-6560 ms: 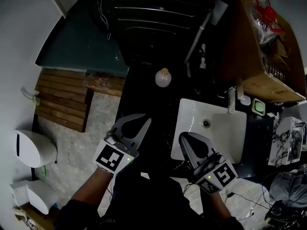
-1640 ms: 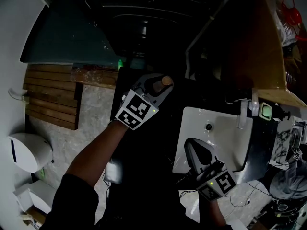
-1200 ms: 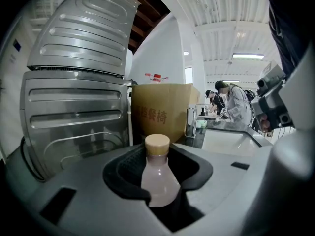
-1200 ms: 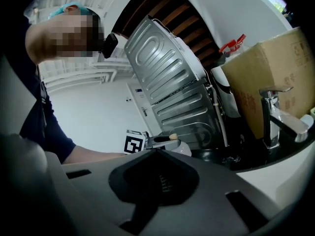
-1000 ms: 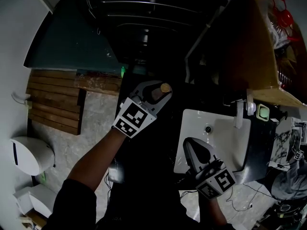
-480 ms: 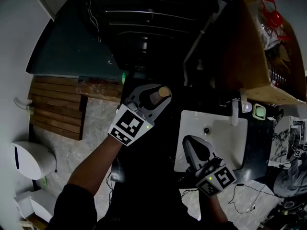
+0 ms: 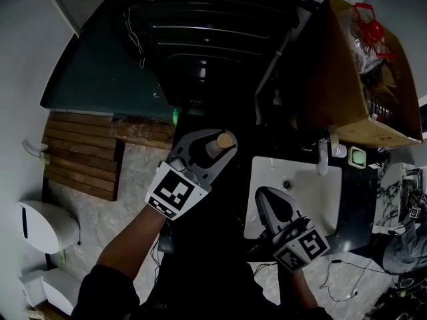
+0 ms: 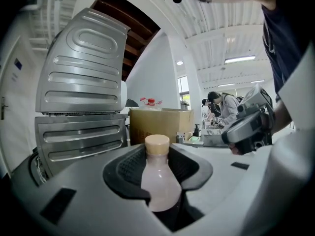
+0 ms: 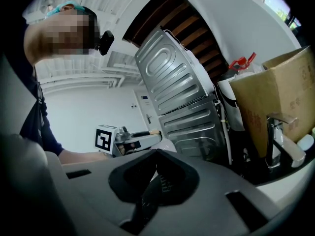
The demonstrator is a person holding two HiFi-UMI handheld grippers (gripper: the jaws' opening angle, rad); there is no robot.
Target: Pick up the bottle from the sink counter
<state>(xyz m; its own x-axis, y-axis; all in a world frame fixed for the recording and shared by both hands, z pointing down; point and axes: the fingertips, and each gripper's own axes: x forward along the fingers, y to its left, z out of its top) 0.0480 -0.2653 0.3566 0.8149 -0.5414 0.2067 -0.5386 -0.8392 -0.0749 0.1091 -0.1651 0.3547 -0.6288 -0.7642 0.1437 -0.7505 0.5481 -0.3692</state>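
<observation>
Pale pink and pear-shaped, the plastic bottle with the round tan cap (image 8: 158,181) is sitting upright between the jaws of the left gripper (image 8: 157,155). The jaws are clamping its body from both sides, and the cap is poking out above them. In the head view the gripper is holding the bottle over the black sink counter (image 7: 233,175), just left of the white rectangular basin (image 7: 320,205). Whether its base is clear of the counter cannot be told. The right gripper (image 7: 269,196) is hanging near the basin's left edge with its jaws pressed together on nothing.

The grasp looks made, so the lifting step is in hand. The next move is probably calling for a straight upward raise, with the squeeze held firm so that the rounded body is not slipping down through the pads.
</observation>
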